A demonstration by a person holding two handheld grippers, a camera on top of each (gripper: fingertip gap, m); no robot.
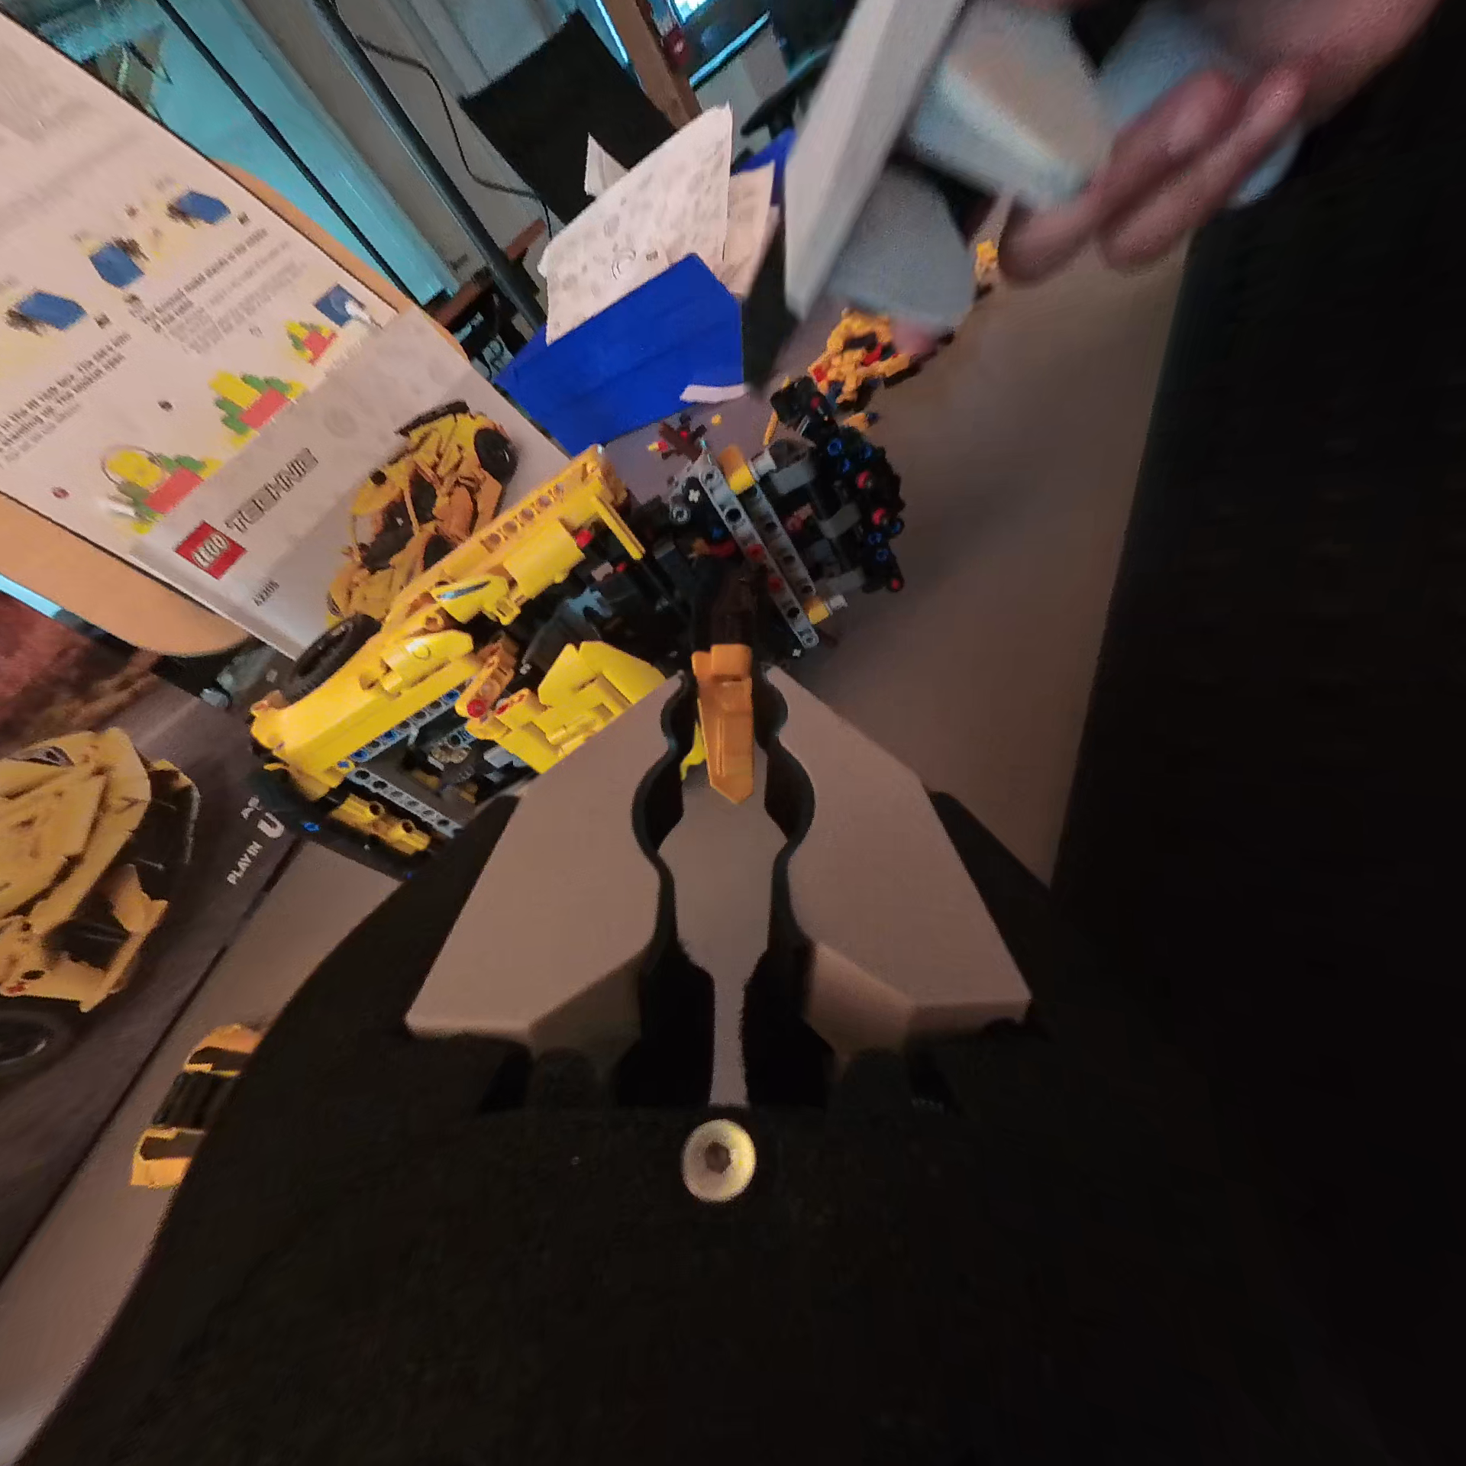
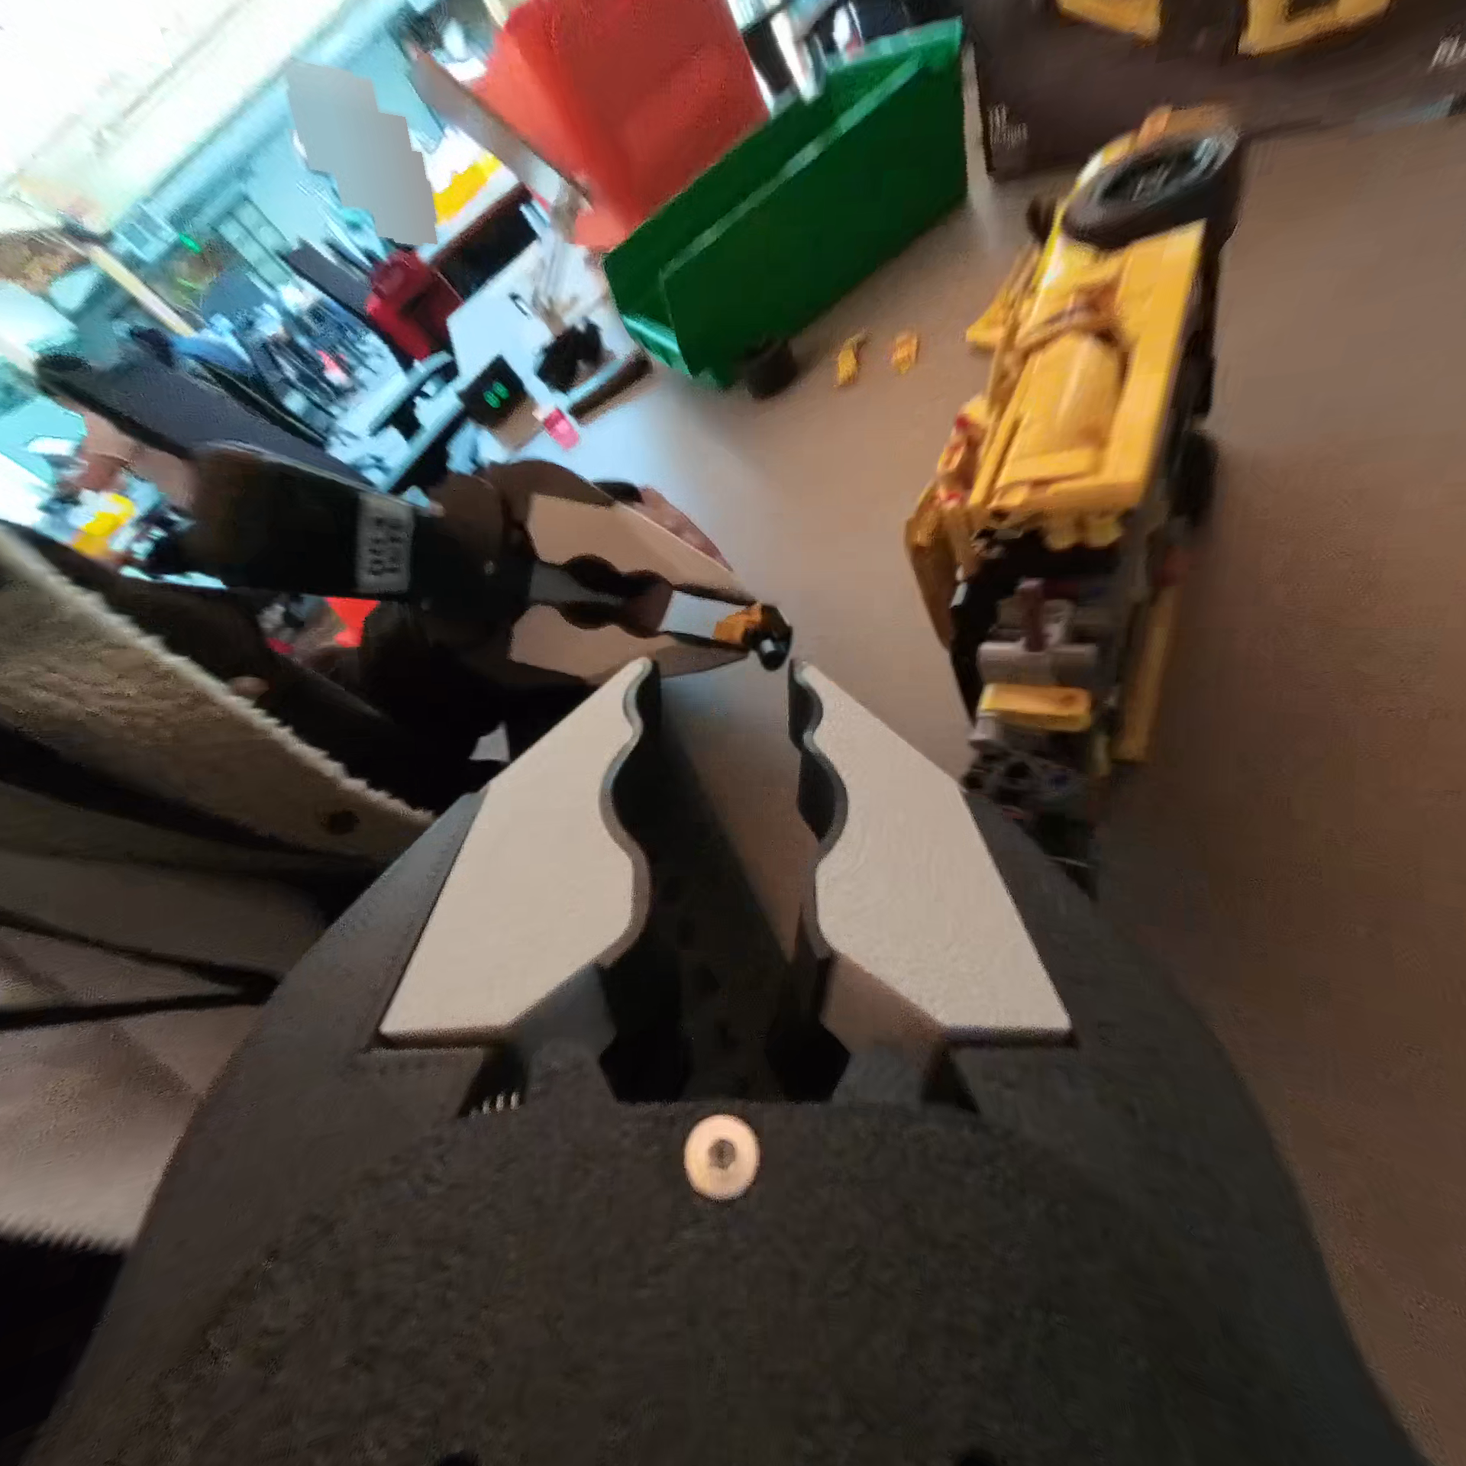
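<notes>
Left wrist view: the left gripper (image 1: 723, 698) clamps an orange piece (image 1: 726, 718) at frame centre; the right gripper (image 2: 722, 674) stands apart, empty.

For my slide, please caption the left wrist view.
Left tool holds an orange piece before a half-built yellow car.

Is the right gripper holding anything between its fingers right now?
No, the right gripper stands open and empty, while the left gripper pinches the small orange piece.

Each wrist camera looks close along its own tongs; both views share the yellow model car (image 1: 444, 682) (image 2: 1063, 444).
</notes>
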